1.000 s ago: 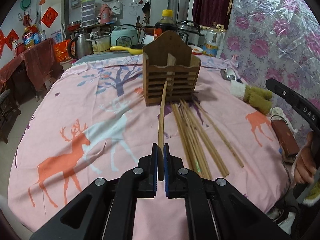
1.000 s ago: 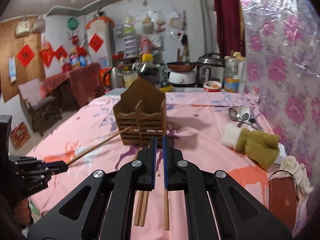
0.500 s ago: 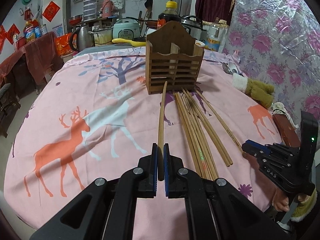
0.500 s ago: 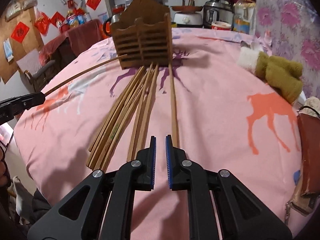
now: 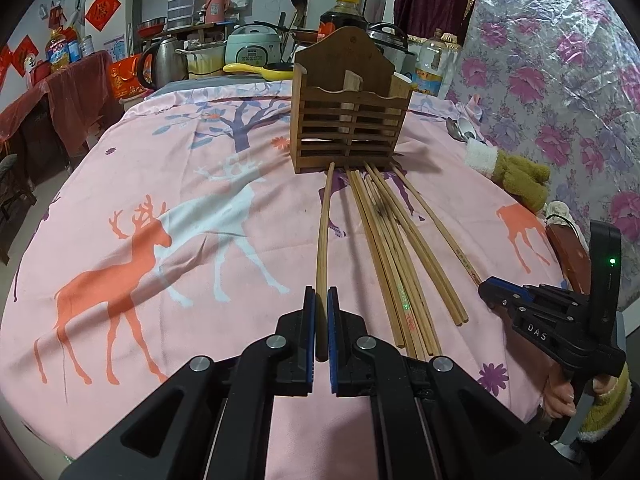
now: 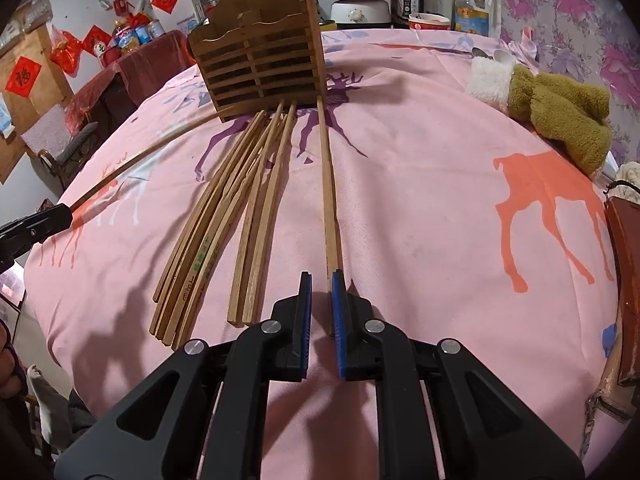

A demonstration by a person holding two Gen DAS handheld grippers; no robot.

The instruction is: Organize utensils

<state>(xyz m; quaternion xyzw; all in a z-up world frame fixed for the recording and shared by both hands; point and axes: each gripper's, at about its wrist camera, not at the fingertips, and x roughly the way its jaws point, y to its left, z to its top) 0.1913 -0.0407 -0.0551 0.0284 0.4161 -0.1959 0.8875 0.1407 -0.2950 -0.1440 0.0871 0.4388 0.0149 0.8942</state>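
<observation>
L gripper [image 5: 321,300] clamped on one chopstick [image 5: 323,232], centre frame, tip near wooden holder [image 5: 350,120] upper centre. R gripper [image 6: 321,284] narrowly parted, lone chopstick [image 6: 327,184] by its right pad; loose chopsticks [image 6: 224,216] left-centre on pink tablecloth [image 6: 420,200].

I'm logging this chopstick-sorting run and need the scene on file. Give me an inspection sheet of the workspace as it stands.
Surface: table under a pink deer-print cloth.
Job's things: wooden slatted holder standing upright; loose chopsticks lying fanned in front of it; one single chopstick lying apart on their right.
Clutter: olive plush glove, spoons, a brown case at the table edge.
Grippers: left gripper shut on a chopstick; right gripper open, low over the single chopstick's near end.
Cables: nothing seen.
Surroundings: rice cooker, kettle, sauce bottle, floral foil wall.
</observation>
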